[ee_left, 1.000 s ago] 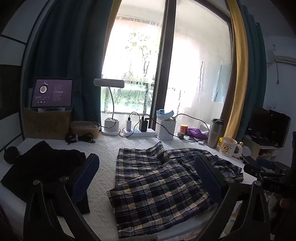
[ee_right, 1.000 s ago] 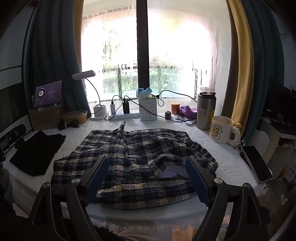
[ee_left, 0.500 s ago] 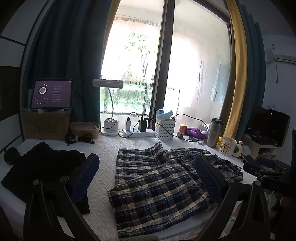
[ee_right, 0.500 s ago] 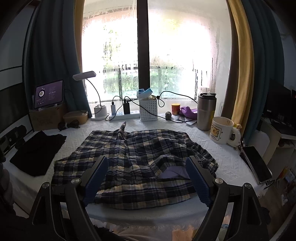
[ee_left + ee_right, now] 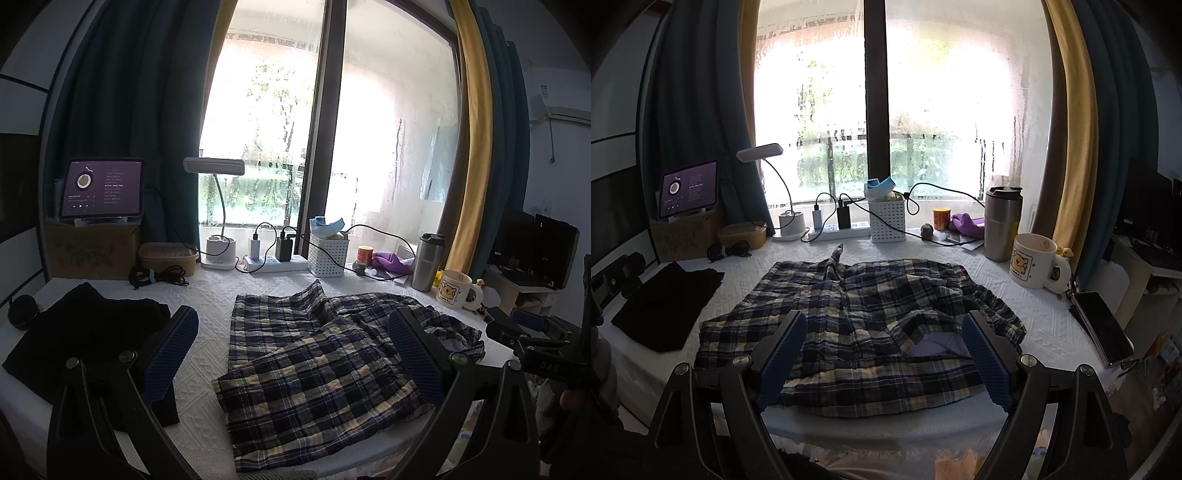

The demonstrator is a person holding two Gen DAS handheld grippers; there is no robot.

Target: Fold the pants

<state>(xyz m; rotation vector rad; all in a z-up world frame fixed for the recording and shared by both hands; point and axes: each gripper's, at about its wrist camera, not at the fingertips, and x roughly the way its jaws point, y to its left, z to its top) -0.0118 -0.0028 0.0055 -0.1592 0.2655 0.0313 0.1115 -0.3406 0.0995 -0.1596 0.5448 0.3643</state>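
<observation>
Left wrist view: the left gripper [image 5: 291,354] hangs above the near edge of the tabletop [image 5: 210,291], its jaws spread wide and holding nothing. The plaid pants [image 5: 314,369] lie between and beyond the jaws, from the centre of the view out toward 3 o'clock. They are spread loosely, with a raised ridge of cloth toward 12 o'clock and a rumpled edge at 3 o'clock. A black garment [image 5: 85,332] lies apart from them at 9 o'clock. The mug [image 5: 456,293] and the steel tumbler [image 5: 428,262] stand at 2 o'clock, clear of the cloth.

Right wrist view: the right gripper [image 5: 884,358] also has its jaws wide and empty, hovering over the near hem. The pants fill the middle of the tabletop, waist end toward 3 o'clock, where a flap is turned back and shows a pale lining [image 5: 938,345]. A crease runs from the centre up to 12 o'clock. A phone [image 5: 1102,326] lies near the tabletop's edge at 3 o'clock.

Judging progress: the pants look laid out but not neatly folded, and neither gripper has hold of the cloth. At most 1 rough fold may exist; I cannot tell. Smoothing the wrinkles, taking hold of an edge and making the folds all appear left to do.
</observation>
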